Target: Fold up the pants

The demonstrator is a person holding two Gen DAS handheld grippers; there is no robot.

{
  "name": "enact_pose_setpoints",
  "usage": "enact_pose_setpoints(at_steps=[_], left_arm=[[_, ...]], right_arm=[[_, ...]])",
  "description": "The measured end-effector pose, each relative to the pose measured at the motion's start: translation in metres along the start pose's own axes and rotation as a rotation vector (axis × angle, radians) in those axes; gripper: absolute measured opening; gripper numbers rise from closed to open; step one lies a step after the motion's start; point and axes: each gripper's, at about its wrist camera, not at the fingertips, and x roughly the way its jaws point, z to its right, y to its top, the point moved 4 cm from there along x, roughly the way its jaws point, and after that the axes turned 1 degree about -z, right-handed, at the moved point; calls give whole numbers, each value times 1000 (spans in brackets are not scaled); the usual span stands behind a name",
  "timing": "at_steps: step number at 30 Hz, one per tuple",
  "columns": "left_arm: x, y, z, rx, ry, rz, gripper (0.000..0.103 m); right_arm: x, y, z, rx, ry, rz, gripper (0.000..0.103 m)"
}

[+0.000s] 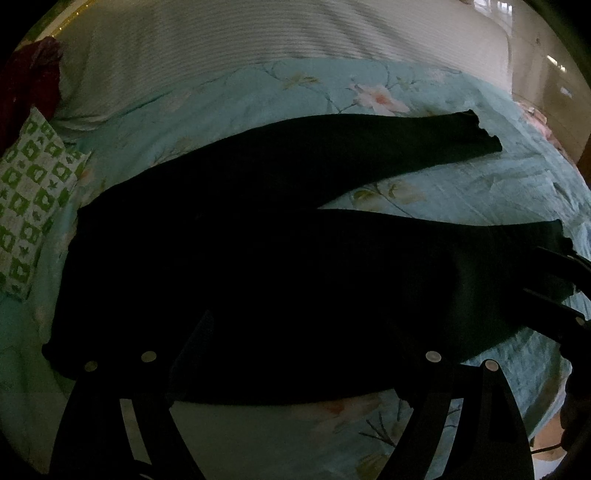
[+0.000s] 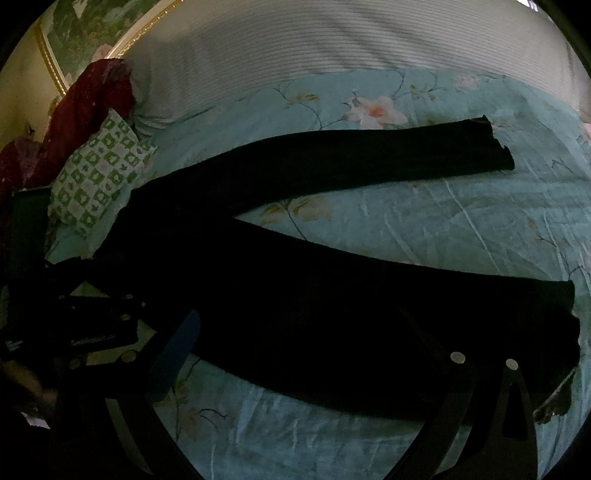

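Observation:
Black pants lie flat on a teal floral bedsheet, waist to the left, both legs spread apart toward the right. They also show in the right wrist view. My left gripper is open, its fingers wide apart just above the waist and near leg. My right gripper is open over the near leg; it shows at the right edge of the left wrist view, by the near leg's hem. The left gripper shows at the left of the right wrist view, by the waistband.
A green-and-white patterned pillow lies left of the waist. A dark red cloth is heaped behind it. A white striped blanket covers the far part of the bed. A gold-framed picture hangs at the back left.

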Motion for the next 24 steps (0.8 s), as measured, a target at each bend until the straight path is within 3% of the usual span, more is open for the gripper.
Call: enact_pose_setpoints(at_steps=[24], left_arm=[[1, 4, 1, 25, -20, -24, 86]], right_arm=[[-4, 3, 8, 28, 13, 2, 101]])
